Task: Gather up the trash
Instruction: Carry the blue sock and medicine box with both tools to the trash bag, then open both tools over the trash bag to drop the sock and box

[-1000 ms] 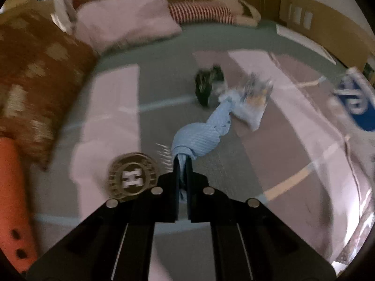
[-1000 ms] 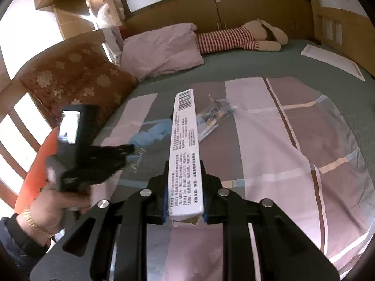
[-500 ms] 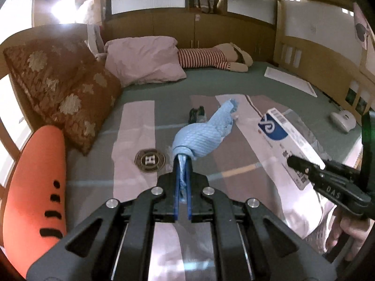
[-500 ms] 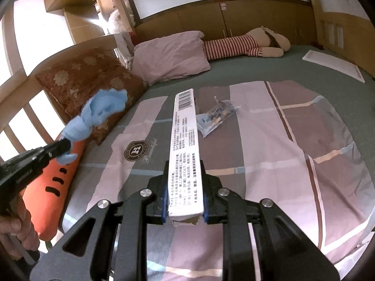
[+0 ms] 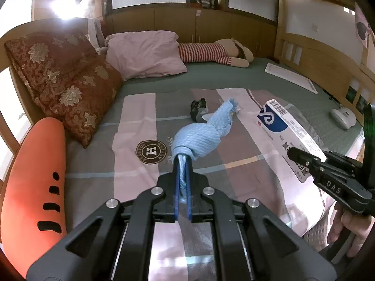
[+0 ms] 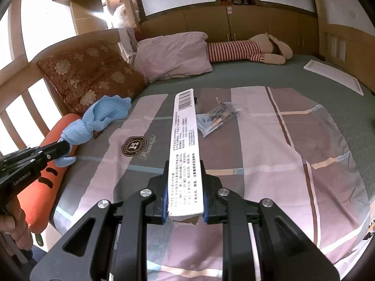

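Note:
My left gripper (image 5: 182,164) is shut on the tail of a knotted light-blue cloth (image 5: 199,138), which hangs in the air above the bed. In the right wrist view the same cloth (image 6: 98,119) juts from the left gripper (image 6: 64,148) over the bed's left side. My right gripper (image 6: 185,182) is shut on a long white box (image 6: 185,140) with a barcode, held above the bedspread. A clear plastic wrapper (image 6: 215,117) lies on the bed beyond the box. A crumpled black wrapper (image 5: 198,106) lies beside it, partly hidden by the cloth.
The striped bedspread (image 5: 234,164) bears a round logo (image 5: 151,152). An orange carrot pillow (image 5: 32,175), brown patterned cushions (image 5: 65,82), a pink pillow (image 5: 145,51) and a striped plush toy (image 5: 211,53) line the left and far sides. A white board (image 5: 290,77) and a white device (image 5: 343,117) lie at the right.
The left gripper has lifted the blue cloth off the bedspread and drawn back toward the near left side. The right gripper with the white box has barely shifted.

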Demonstrator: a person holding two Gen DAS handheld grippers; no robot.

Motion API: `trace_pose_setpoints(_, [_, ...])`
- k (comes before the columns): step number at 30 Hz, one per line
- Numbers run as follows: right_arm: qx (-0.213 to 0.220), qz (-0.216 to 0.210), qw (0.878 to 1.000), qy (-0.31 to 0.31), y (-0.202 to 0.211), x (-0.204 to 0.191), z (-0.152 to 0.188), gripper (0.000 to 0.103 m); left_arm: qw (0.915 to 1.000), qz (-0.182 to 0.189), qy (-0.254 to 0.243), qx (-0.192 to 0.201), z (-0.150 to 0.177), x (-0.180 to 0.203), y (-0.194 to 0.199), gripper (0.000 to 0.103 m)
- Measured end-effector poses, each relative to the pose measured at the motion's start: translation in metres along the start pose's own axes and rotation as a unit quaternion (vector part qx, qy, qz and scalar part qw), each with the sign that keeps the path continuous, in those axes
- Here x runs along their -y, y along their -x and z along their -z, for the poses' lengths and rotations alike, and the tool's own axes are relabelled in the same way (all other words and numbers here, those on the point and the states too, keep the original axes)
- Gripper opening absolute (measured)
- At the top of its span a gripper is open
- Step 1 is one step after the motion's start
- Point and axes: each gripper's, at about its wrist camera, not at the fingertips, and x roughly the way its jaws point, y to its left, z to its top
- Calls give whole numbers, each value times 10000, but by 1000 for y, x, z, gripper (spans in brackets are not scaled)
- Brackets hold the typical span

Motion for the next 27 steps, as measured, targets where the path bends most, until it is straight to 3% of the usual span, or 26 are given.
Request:
trace_pose_setpoints(6, [342,-164,9990,-244,40,16,-1,21,9994,348,-61,-30,-2,14,-1,6])
trace_pose_setpoints(9, [656,-52,9973,-335,98,42,10,21,9957,861,-353,6,-2,44,4,6])
trace_pose_setpoints(12, [876,421,9940,-495,170,88,36,22,9855,1458,-866,-20,3,93,13,6])
trace_pose_setpoints(16, [780,1200,9868,-762,241,143,79,22,9549,2474,-1628,-184,12,178,33,6])
trace_pose_setpoints(18, [656,1595,9807,-918,270,166,103,22,9323,3010,-1976,-352,18,223,45,6])
trace_pose_setpoints(19, [561,1756,9777,-1005,283,175,115,22,9153,3314,-2223,-539,24,255,53,6])
trace_pose_setpoints(23, [219,2130,9689,-1240,310,203,147,22,8770,3821,-2678,-1148,45,330,62,7])
trace_pose_setpoints(25, [144,2155,9662,-1406,316,214,153,28,8662,3868,-2853,-1370,56,360,62,24])
trace_pose_setpoints(26, [34,2123,9663,-1453,316,217,153,52,8638,3811,-2924,-1522,61,371,58,63])
trace_pose_setpoints(27, [-79,2133,9658,-1472,314,219,149,66,8671,3706,-2944,-1552,63,375,55,84])
